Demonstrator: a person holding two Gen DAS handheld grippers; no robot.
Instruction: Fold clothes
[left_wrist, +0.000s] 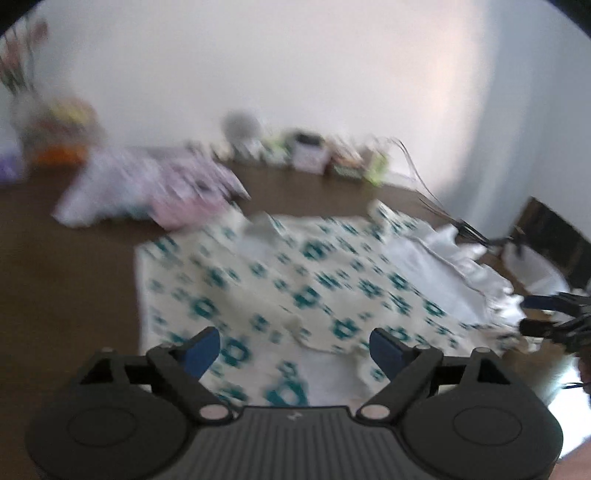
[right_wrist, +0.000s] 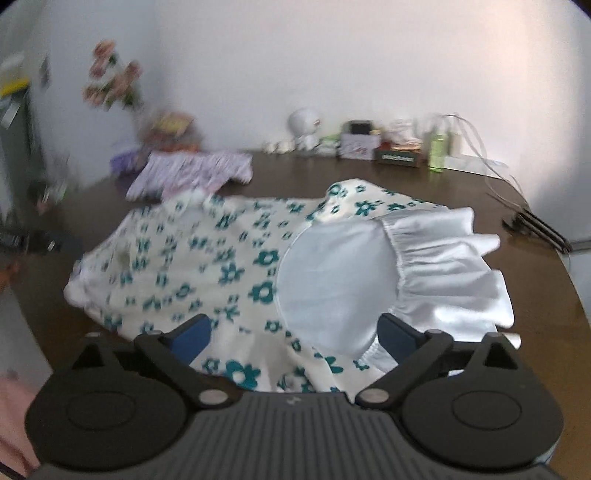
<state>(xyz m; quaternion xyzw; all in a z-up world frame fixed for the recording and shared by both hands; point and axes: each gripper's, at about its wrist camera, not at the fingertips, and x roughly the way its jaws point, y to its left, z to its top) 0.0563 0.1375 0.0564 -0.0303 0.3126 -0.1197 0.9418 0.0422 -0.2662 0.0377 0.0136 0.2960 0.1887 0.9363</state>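
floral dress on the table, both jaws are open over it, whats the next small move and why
Probably bring the right gripper down onto the white ruffle and pinch its near edge, ready to fold it over the floral dress. Both grippers, left included, hang open and hold nothing, while the ruffle is spread past the body on the brown table.

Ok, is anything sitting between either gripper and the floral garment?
Nothing visible. The floral garment lies spread on the table right under the open left gripper and right gripper. The purple clothes lie farther back, clear of both.
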